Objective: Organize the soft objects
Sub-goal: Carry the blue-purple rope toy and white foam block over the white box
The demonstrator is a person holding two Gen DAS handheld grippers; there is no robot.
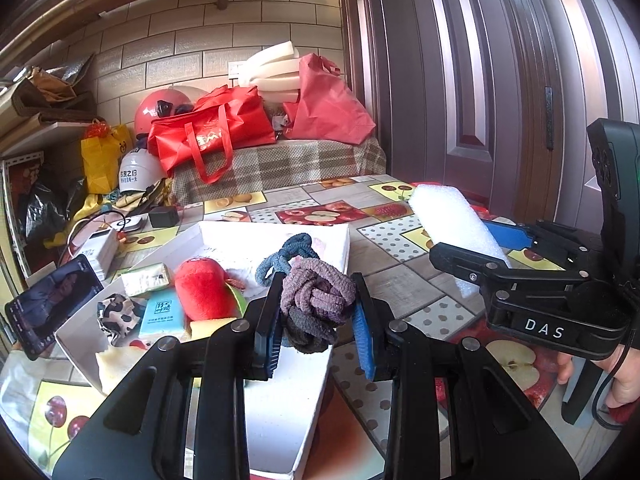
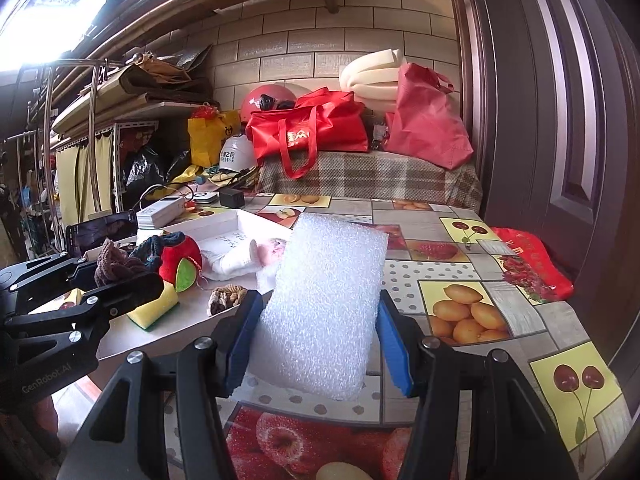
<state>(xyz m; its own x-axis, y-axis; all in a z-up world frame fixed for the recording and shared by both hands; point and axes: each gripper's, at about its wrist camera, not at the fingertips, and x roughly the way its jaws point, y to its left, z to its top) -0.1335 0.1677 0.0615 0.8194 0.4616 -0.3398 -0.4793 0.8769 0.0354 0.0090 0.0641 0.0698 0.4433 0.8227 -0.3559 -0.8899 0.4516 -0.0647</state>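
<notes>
Your left gripper (image 1: 316,316) has its fingers clamped on a knot of hair ties (image 1: 316,302), held just above the white tray (image 1: 280,392). Your right gripper (image 2: 316,344) has its fingers clamped on a white foam sheet (image 2: 324,304), held over the desk (image 2: 452,248) beside the tray. Already in the tray: a red plush toy (image 1: 202,294), a yellow sponge (image 2: 154,308), a spotted scrunchie (image 1: 116,314) and a blue hair tie (image 1: 286,258). Judged status: mostly complete. Remaining: place both held items in the tray.

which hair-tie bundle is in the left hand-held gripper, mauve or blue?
The mauve hair-tie bundle, pinched in the left hand-held gripper. The blue bundle lies free behind it.
</notes>
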